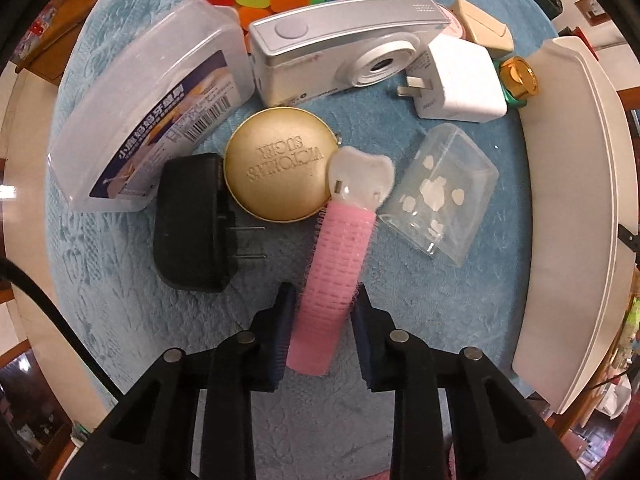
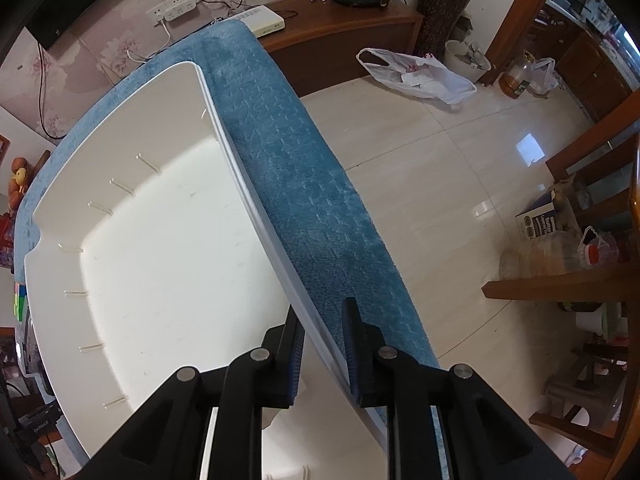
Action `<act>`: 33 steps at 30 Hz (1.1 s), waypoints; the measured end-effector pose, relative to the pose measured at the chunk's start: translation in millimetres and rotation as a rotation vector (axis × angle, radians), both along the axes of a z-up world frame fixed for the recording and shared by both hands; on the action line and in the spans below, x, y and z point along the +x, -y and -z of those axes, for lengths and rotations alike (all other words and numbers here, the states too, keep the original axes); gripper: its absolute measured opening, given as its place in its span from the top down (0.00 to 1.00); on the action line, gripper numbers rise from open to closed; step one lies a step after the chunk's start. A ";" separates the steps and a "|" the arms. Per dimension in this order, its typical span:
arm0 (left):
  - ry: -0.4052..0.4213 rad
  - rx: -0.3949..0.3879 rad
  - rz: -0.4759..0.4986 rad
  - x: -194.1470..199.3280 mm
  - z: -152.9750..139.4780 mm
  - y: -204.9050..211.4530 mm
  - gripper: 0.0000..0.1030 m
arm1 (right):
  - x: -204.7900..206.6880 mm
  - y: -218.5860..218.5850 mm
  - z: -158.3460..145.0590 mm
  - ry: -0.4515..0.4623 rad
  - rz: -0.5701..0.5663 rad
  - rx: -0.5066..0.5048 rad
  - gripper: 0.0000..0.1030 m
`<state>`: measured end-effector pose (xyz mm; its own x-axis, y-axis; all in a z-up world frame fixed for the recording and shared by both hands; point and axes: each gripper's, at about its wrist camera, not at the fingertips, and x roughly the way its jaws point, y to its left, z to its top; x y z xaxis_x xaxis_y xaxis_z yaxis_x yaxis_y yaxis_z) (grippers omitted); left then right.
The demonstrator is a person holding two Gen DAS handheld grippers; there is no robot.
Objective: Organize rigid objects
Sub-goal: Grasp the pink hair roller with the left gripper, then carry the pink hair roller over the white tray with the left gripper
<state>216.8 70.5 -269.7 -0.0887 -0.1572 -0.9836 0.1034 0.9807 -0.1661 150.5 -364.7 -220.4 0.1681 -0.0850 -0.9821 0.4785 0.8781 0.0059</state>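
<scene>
- The left hand-held gripper [image 1: 322,320] is clamped on the lower body of the pink hair roller [image 1: 334,276], which lies on the blue towel [image 1: 120,280] of the counter, its white clip end against the gold tin [image 1: 280,164].
- The grip sits low on the roller's soft bristly barrel – a lift could let the long clip end swing or the barrel slip.
- Rising, that end could nudge the gold tin or the clear plastic cover [image 1: 440,196] just beside it.
- The right hand-held gripper [image 2: 322,340] is closed on the rim of the white tray [image 2: 160,240], which is empty – a careless tug could tilt or drag it along the towel.
- The black adapter [image 1: 192,224] lies near the left finger, a possible snag.
</scene>
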 end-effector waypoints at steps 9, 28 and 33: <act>0.011 -0.022 -0.025 -16.8 -17.2 10.2 0.76 | 0.9 3.6 0.7 0.004 -0.009 0.017 0.82; 0.138 -0.054 -0.131 -46.6 -110.0 39.6 0.76 | -4.8 11.6 2.8 0.008 -0.103 0.115 0.82; 0.178 -0.072 -0.116 -50.4 -122.3 62.9 0.76 | -6.0 14.1 3.8 0.000 -0.140 0.139 0.85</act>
<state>166.4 7.6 -147.4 0.1076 -0.2264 -0.9681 0.0246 0.9740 -0.2250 144.6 -378.8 -224.2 0.1688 0.0752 -0.9828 0.3520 0.9267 0.1313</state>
